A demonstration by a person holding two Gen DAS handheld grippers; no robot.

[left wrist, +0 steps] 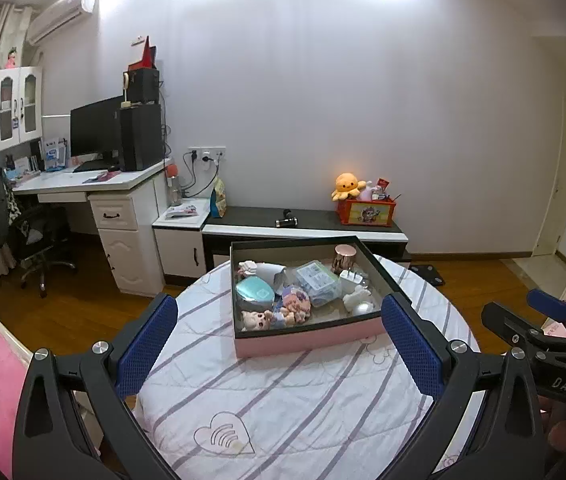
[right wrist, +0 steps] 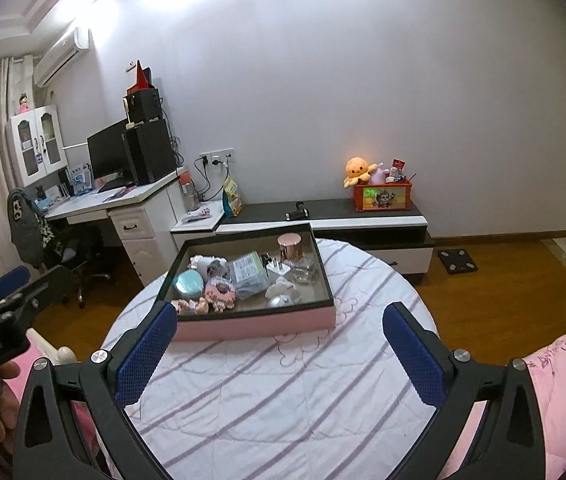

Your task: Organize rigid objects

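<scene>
A bedroom with a white wall and wooden floor is showing, and a round table [left wrist: 283,400] covered in a white cloth with grey stripes is filling the foreground. A shallow pink tray [left wrist: 307,340] with a dark rim is sitting toward the table's far edge, its long axis running roughly left to right, slightly skewed. Inside it, small rigid things are lying jumbled: a teal case [left wrist: 255,292], a doll [left wrist: 259,320], a clear blue packet [left wrist: 319,282], a white plug [left wrist: 353,278], and a rose-gold cup [left wrist: 343,258] standing upright at the far right corner. The left hand-held gripper [left wrist: 279,344] is hovering above the table's near edge, fingers spread wide, gripping nothing. The right hand-held gripper [right wrist: 279,354] is likewise spread and empty.
</scene>
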